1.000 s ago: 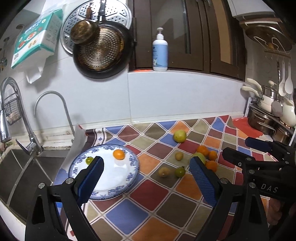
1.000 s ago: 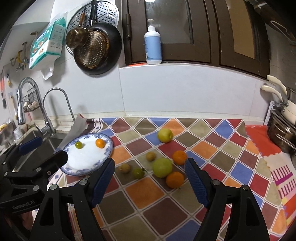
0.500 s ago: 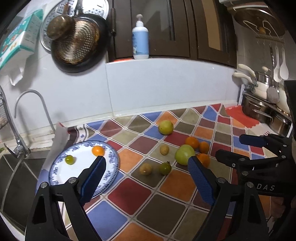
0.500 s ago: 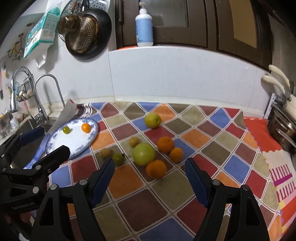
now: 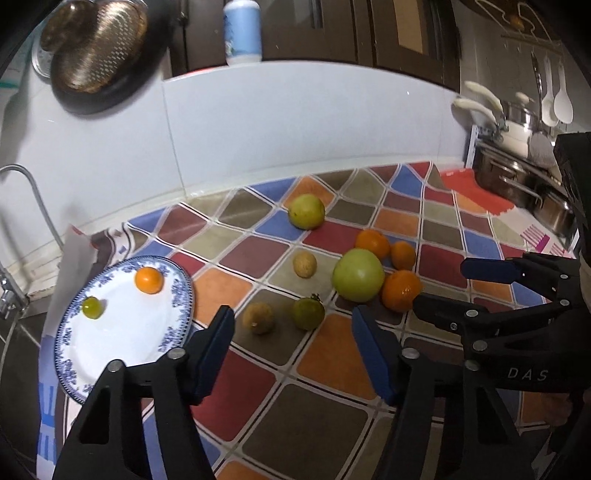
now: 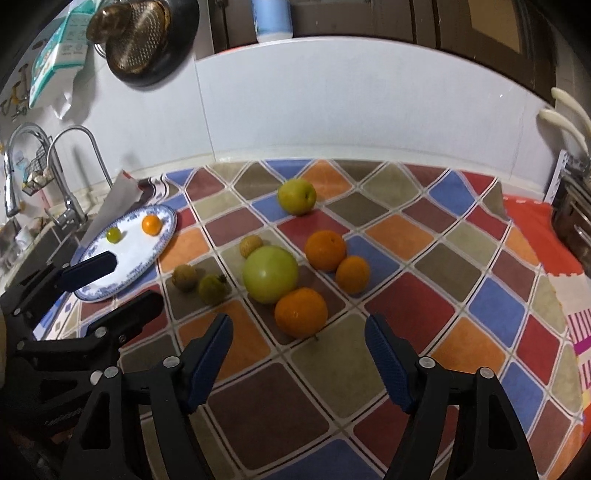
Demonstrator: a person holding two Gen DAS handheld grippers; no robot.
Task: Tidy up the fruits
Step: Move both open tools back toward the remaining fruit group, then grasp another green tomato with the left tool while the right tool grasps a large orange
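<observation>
fingers: both pairs apart, empty | right gripper [image 6: 298,345] nearest orange [image 6: 300,312], just ahead, centred | left gripper [image 5: 291,334] faces small green fruit [image 5: 308,313]

Hanging on the white wall: dark pan [image 6: 147,40]. Beside the sink: chrome faucet [image 6: 70,177]. On the ledge: blue bottle [image 5: 242,31].

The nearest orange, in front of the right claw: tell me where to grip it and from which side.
Grip the nearest orange across its widest middle, coming from the near side with the open right claw. Its left and right flanks look bare; the big green fruit crowds only its far-left shoulder, so keep the left finger forward of that contact, and close gently since it may roll.
</observation>
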